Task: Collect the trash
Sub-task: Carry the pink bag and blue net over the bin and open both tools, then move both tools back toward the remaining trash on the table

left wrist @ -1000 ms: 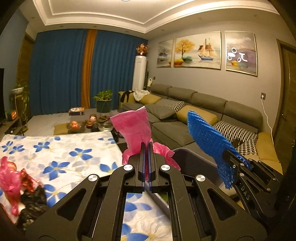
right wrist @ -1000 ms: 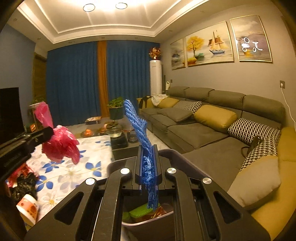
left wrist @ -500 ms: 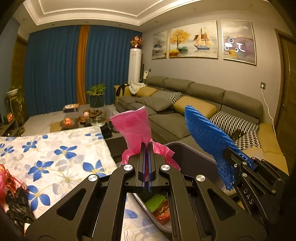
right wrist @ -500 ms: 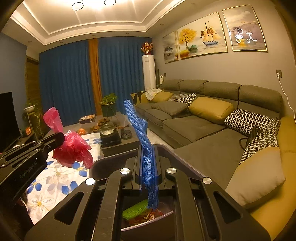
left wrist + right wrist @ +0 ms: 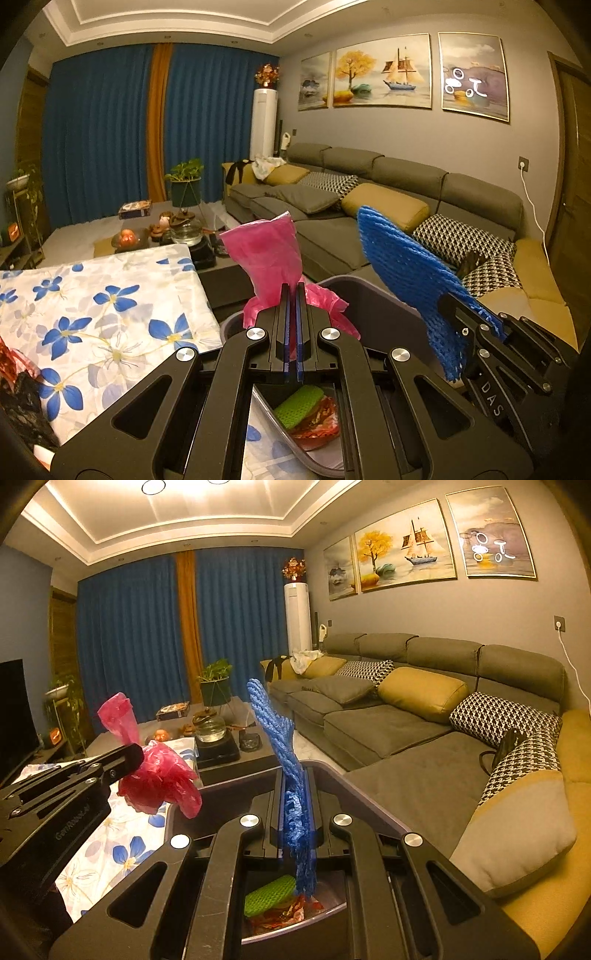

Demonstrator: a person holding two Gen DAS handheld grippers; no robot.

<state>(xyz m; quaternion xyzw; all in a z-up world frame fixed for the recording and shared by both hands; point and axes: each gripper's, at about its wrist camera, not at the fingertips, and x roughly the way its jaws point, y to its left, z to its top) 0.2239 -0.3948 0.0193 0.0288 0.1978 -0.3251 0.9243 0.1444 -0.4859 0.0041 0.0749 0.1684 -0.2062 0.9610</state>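
My left gripper (image 5: 292, 291) is shut on a crumpled pink plastic bag (image 5: 266, 254) and holds it over the near left rim of a grey trash bin (image 5: 373, 314). My right gripper (image 5: 294, 775) is shut on a blue foam net sleeve (image 5: 280, 738), which hangs down over the bin (image 5: 369, 805). The bin holds a green foam net (image 5: 269, 893) and red wrappers (image 5: 317, 421). The pink bag (image 5: 159, 775) and left gripper (image 5: 136, 753) show at the left of the right wrist view. The blue net (image 5: 410, 273) and right gripper (image 5: 447, 302) show at the right of the left wrist view.
A table with a blue-flowered cloth (image 5: 92, 295) lies to the left, with more red and black trash (image 5: 18, 387) at its near left edge. A grey sofa with cushions (image 5: 424, 701) runs along the right. A dark coffee table with a glass teapot (image 5: 184, 230) stands beyond.
Both grippers have moved right and forward with their loads, from above the flowered table to above the bin. The bin's contents have come into view beneath them.
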